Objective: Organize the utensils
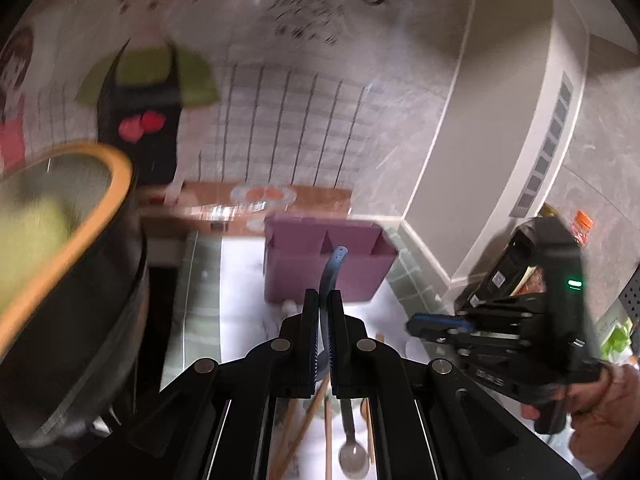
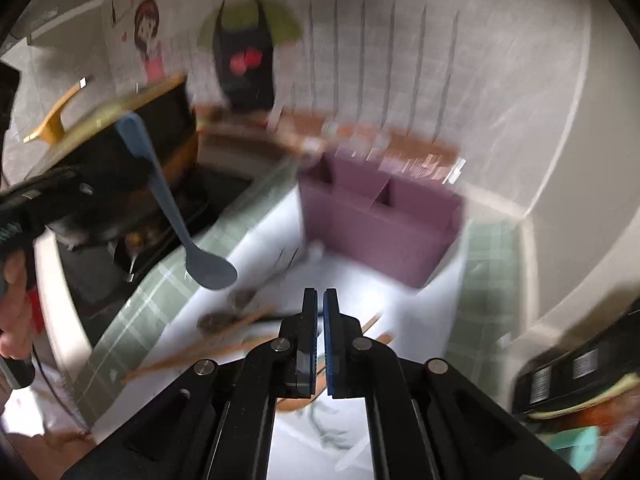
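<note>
Clamping a blue spatula (image 1: 330, 276) by its handle, the left gripper (image 1: 324, 300) holds it in the air, the blade end hanging low over the counter in the right wrist view. The right gripper (image 2: 320, 300) has its jaws drawn almost together with nothing between them. Ahead of both stands a purple organizer box (image 1: 320, 272) with divided compartments, on a white mat (image 2: 400, 320). Wooden chopsticks (image 2: 224, 348) and a metal spoon (image 1: 352, 456) lie on the mat below the grippers. A black pot with an orange rim (image 1: 72, 240) sits to the left.
</note>
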The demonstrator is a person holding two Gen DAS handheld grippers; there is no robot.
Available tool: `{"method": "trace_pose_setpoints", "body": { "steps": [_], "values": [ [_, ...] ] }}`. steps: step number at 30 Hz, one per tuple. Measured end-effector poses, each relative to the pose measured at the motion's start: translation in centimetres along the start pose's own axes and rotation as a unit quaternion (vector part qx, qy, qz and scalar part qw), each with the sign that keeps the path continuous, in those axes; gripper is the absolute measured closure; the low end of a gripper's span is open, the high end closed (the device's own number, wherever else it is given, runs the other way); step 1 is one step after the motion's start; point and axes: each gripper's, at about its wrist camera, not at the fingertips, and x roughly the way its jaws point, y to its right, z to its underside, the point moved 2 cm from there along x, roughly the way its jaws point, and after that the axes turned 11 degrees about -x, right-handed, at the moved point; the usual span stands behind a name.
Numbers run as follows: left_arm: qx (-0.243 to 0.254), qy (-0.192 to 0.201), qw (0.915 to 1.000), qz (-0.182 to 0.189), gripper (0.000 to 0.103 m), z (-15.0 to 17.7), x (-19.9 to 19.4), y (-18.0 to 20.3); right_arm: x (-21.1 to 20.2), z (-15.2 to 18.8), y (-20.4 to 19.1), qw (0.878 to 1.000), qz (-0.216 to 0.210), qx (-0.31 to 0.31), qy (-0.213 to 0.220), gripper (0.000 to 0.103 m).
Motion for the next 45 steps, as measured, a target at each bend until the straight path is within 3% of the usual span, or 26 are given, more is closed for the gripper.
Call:
{"method": "trace_pose_setpoints", "body": {
  "steps": [2,4,6,8,13,17,18,20,21,24,30,38,45],
  "values": [
    [-0.006,-0.010,0.9999,-0.012,0.099,1.4,0.3,-1.2,2.5,0.4,0.1,1.000,-0.015,0.015,-0.015,0.089],
    [-0.014,-0.022,0.9993,-0.026,0.099,2.5,0.7,-2.4,4.6,0.2,-0.2,0.999,-0.016,0.024,-0.015,0.062],
    [-0.034,-0.035,0.9981,-0.036,0.099,3.7,0.8,-3.9,6.7,-0.5,-0.5,1.000,-0.006,0.030,-0.005,0.052],
    [-0.045,-0.041,0.9972,-0.043,0.099,4.5,0.7,-4.8,9.3,-1.7,-0.7,0.999,0.013,0.044,0.002,0.052],
    [-0.059,-0.048,0.9954,-0.058,0.099,5.6,-0.3,-6.2,15.8,-3.7,-0.6,0.993,0.040,0.112,-0.028,0.053],
    [-0.068,-0.051,0.9946,-0.060,0.099,5.8,-1.0,-6.8,18.1,-4.5,-1.1,0.988,0.091,0.120,-0.039,0.054],
    [-0.065,-0.051,0.9947,-0.061,0.099,5.8,-1.1,-6.8,18.4,-4.7,-1.2,0.988,0.094,0.115,-0.043,0.056],
    [-0.057,-0.048,0.9950,-0.067,0.099,5.8,-1.1,-6.5,18.4,-5.0,-1.5,0.989,0.098,0.101,-0.046,0.072],
    [-0.052,-0.048,0.9951,-0.069,0.099,5.7,-1.0,-6.3,18.2,-5.0,-1.5,0.991,0.084,0.095,-0.047,0.084],
    [-0.046,-0.051,0.9957,-0.063,0.099,5.6,-0.7,-5.7,16.7,-4.7,-1.2,0.992,0.060,0.100,-0.047,0.085],
    [-0.029,-0.053,0.9973,-0.044,0.099,5.0,-0.3,-3.9,8.8,-4.4,-1.1,0.997,0.047,0.054,0.011,0.085],
    [-0.016,-0.056,0.9982,-0.010,0.099,4.4,0.1,-1.8,0.0,-2.3,-0.2,0.996,0.070,0.026,0.054,0.085],
    [0.000,-0.057,0.9984,0.003,0.099,3.5,1.1,0.1,-2.6,-1.2,0.8,0.993,0.102,0.014,0.056,0.085]
  ]
}}
